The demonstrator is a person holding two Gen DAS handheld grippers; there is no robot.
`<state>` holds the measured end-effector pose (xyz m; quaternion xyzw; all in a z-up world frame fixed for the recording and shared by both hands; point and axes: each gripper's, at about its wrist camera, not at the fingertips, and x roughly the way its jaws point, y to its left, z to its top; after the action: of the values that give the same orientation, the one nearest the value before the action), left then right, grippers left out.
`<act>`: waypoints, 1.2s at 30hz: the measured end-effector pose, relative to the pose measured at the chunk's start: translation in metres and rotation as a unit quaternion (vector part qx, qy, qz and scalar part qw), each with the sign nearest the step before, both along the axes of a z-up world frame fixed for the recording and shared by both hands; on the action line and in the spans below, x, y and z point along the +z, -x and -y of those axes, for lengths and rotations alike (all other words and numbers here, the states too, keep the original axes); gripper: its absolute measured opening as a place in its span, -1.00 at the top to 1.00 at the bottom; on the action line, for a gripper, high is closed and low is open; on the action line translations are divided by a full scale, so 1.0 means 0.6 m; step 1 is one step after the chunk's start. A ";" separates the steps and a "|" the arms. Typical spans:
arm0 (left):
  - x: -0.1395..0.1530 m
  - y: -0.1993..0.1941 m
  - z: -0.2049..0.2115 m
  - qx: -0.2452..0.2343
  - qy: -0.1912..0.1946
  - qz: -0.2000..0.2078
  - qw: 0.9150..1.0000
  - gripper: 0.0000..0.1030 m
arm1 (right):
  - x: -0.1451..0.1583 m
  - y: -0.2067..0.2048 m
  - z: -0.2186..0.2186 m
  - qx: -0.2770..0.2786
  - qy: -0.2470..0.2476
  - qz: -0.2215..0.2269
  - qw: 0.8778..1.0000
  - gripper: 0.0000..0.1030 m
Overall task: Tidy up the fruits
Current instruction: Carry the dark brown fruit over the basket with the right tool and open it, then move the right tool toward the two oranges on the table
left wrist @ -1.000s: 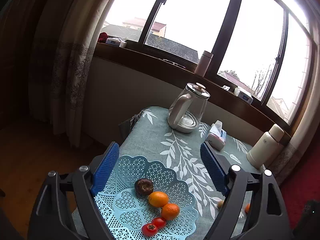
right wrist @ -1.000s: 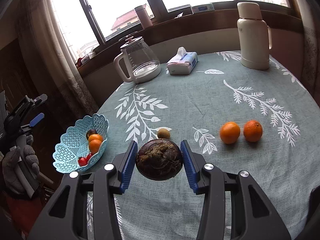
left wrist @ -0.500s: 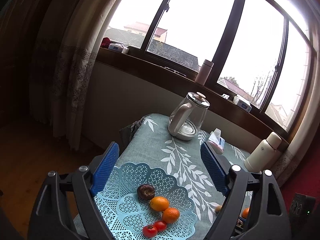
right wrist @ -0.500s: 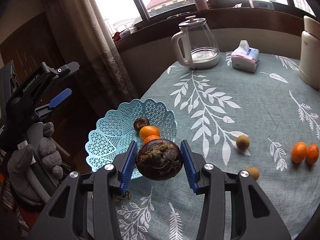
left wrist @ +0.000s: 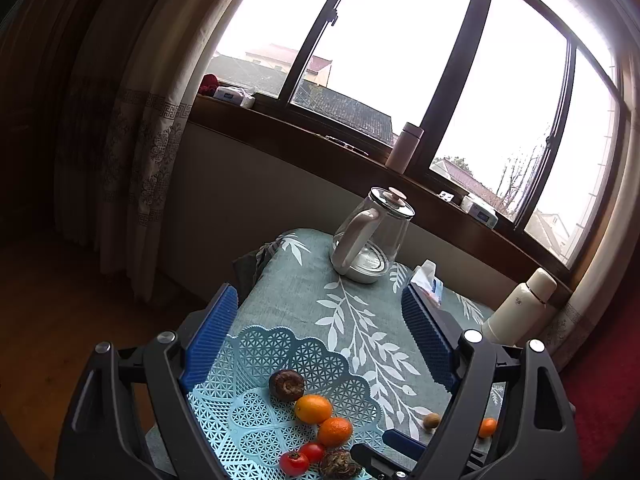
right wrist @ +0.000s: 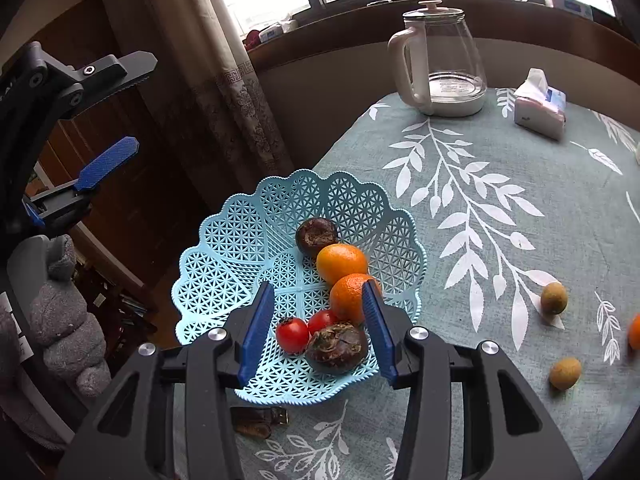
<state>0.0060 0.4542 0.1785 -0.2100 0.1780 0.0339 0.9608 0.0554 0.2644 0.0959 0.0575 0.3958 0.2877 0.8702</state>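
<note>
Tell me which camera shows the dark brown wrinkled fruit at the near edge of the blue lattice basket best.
The right wrist view: the dark brown wrinkled fruit lies whole and large in the blue lattice basket, between the open right gripper fingers. The left wrist view shows it small at the bottom edge.

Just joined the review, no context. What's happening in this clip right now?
A person with a handheld gripper in each hand is sorting fruit into a light blue lattice basket. The right gripper is open over the basket, with a dark brown fruit lying between its fingers beside two tomatoes and two oranges. The left gripper is open and holds nothing. Two small brownish fruits and an orange are not yet in the basket.
</note>
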 end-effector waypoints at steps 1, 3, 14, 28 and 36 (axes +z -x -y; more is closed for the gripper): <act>0.000 0.000 0.000 0.000 0.000 0.000 1.000 -0.66 | 0.000 0.001 0.003 -0.003 -0.002 0.001 1.000 0.11; 0.000 0.000 0.001 0.000 -0.001 0.000 1.000 -0.66 | 0.002 0.004 0.010 -0.008 -0.006 0.002 1.000 0.10; -0.001 0.001 0.010 -0.012 -0.005 0.001 1.000 -0.66 | -0.004 0.012 0.032 -0.032 -0.005 0.011 0.999 0.10; 0.002 -0.001 0.038 -0.030 -0.020 0.002 0.999 -0.76 | -0.017 0.015 0.071 -0.065 -0.016 0.003 0.998 0.09; 0.001 -0.005 0.050 -0.039 -0.026 0.000 0.999 -0.76 | -0.024 0.014 0.092 -0.082 -0.022 -0.005 0.996 0.08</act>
<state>0.0091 0.4239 0.1792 -0.1775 0.1853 0.0010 0.9665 0.0470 0.2092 0.0815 0.1107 0.3873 0.2238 0.8875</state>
